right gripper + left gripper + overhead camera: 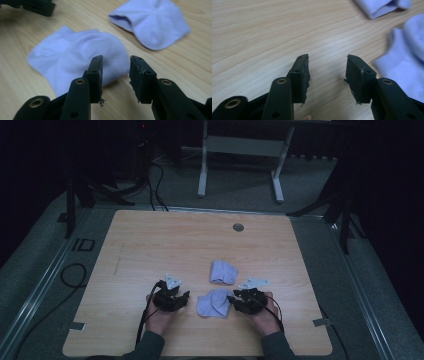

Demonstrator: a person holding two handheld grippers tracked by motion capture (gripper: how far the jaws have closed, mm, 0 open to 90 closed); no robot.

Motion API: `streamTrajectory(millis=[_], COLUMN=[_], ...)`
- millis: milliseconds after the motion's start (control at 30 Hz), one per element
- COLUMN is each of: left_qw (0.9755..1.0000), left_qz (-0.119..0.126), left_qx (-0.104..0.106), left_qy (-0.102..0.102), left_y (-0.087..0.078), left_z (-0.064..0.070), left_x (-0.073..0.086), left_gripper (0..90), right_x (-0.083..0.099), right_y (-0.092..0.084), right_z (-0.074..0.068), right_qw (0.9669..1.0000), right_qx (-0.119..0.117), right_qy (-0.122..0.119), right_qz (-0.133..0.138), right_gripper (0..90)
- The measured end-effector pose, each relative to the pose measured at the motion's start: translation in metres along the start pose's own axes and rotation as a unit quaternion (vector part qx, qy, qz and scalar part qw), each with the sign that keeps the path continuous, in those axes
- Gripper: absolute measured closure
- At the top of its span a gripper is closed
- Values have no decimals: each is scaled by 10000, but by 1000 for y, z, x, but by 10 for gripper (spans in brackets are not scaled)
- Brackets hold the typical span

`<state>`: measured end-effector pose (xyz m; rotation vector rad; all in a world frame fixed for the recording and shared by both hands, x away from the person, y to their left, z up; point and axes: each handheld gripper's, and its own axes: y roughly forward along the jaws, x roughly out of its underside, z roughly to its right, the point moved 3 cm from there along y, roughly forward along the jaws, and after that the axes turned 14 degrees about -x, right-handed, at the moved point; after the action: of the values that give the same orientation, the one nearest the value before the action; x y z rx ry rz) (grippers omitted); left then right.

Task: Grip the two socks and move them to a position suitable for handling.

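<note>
Two socks — near [214, 303], far [222, 272] | left tongs [327, 75] agape, empty | right tongs [116, 75] agape, empty

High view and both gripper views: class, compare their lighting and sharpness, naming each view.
High view: dim and bluish, the surroundings nearly black, the table evenly lit. Left gripper view: bright, the jaws sharp, the near sock smeared at the right edge. Right gripper view: bright, the far sock soft, wood grain crisp beside the jaws.
</note>
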<state>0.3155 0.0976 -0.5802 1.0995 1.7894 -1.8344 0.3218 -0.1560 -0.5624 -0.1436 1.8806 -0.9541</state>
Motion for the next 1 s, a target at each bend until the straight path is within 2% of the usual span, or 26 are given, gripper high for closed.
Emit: streamTrajectory(millis=[67, 100, 133, 167, 200, 233, 267, 367, 500, 567, 633, 667, 700, 767, 833, 867, 900, 1000], left_qw=[9999, 9999, 9991, 9985, 9978, 9978, 9967, 9952, 9943, 9940, 9932, 9932, 9932, 9917, 9919, 9919, 9922, 9925], left_qz=[44, 44, 127, 169, 228, 228, 319, 294, 190, 188, 186, 186, 186, 173, 172, 172, 167, 166], left_qx=[134, 134, 338, 399, 432, 432, 497, 626, 668, 642, 543, 543, 543, 614, 641, 641, 665, 676], left_qy=[89, 89, 241, 341, 454, 454, 556, 695, 814, 865, 1017, 1017, 1017, 1118, 1086, 1086, 1043, 1002], left_y=[-1, -1, -4, -4, -5, -5, -6, -5, -1, -2, -3, -3, -3, -5, -5, -5, -5, -5], left_z=[7, 7, 18, 23, 27, 27, 35, 42, 46, 46, 47, 47, 47, 50, 50, 50, 50, 50], left_x=[-3, -3, -6, -7, -7, -7, -8, -8, -4, -3, -2, -2, -2, -1, 0, 0, 0, 0], left_gripper=[564, 574, 604, 616, 647, 672, 699, 770, 838, 860, 868, 869, 869, 869, 868, 868, 868, 867], right_x=[-1, -1, -1, -1, -1, 0, 0, 0, -1, -1, -2, -2, -2, -4, -5, -5, -8, -18], right_y=[4, 4, 10, 12, 14, 16, 18, 21, 22, 22, 22, 22, 21, 21, 20, 20, 16, 14], right_z=[-4, -4, -9, -9, -10, -10, -10, -9, -7, -4, -1, -1, 1, 3, 4, 4, -1, -10], right_qw=[9999, 9999, 9997, 9995, 9994, 9992, 9992, 9989, 9986, 9984, 9984, 9984, 9981, 9970, 9968, 9968, 9974, 9984], right_qx=[-33, -33, -63, -41, -31, -38, -46, -10, 96, 187, 289, 289, 364, 586, 642, 642, 622, 474], right_qy=[-74, -74, -169, -199, -211, -205, -221, -235, -303, -331, -287, -287, -288, -257, -201, -201, -188, -271], right_qz=[-66, -66, -192, -234, -287, -328, -344, -405, -419, -409, -400, -400, -416, -447, -428, -428, -317, -174], right_gripper=[633, 633, 649, 654, 658, 661, 661, 666, 659, 651, 646, 646, 643, 631, 634, 634, 649, 690])
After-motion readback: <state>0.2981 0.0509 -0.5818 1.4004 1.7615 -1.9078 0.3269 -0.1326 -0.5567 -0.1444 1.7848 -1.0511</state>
